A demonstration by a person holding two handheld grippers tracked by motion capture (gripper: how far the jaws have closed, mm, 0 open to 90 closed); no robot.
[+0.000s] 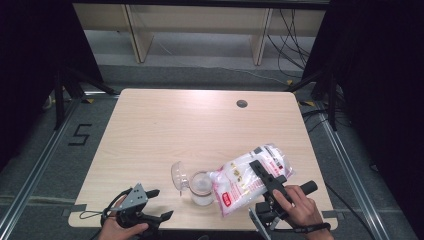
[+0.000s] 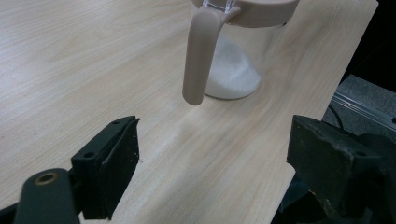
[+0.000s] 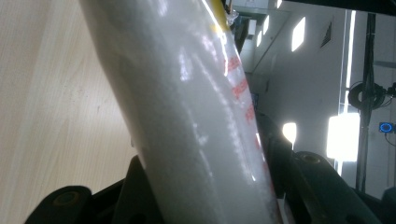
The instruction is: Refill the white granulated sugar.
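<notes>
A clear jar (image 1: 201, 188) with a beige rim and handle (image 2: 201, 51) stands near the table's front edge, white powder (image 2: 233, 70) in its bottom and its clear lid (image 1: 179, 173) flipped open to the left. A white plastic bag with red print (image 1: 247, 177) leans over the jar from the right, and my right gripper (image 1: 267, 175) is shut on it. The bag (image 3: 196, 116) sits between the black jaws in the right gripper view. My left gripper (image 1: 159, 204) is open at the front left, short of the jar, its jaws (image 2: 210, 168) apart with nothing between them.
The light wooden table (image 1: 165, 130) has a small dark grommet hole (image 1: 242, 103) near its far edge. Black curtains stand at both sides, with a bench and cables on the floor behind. The front edge of the table lies close to the jar.
</notes>
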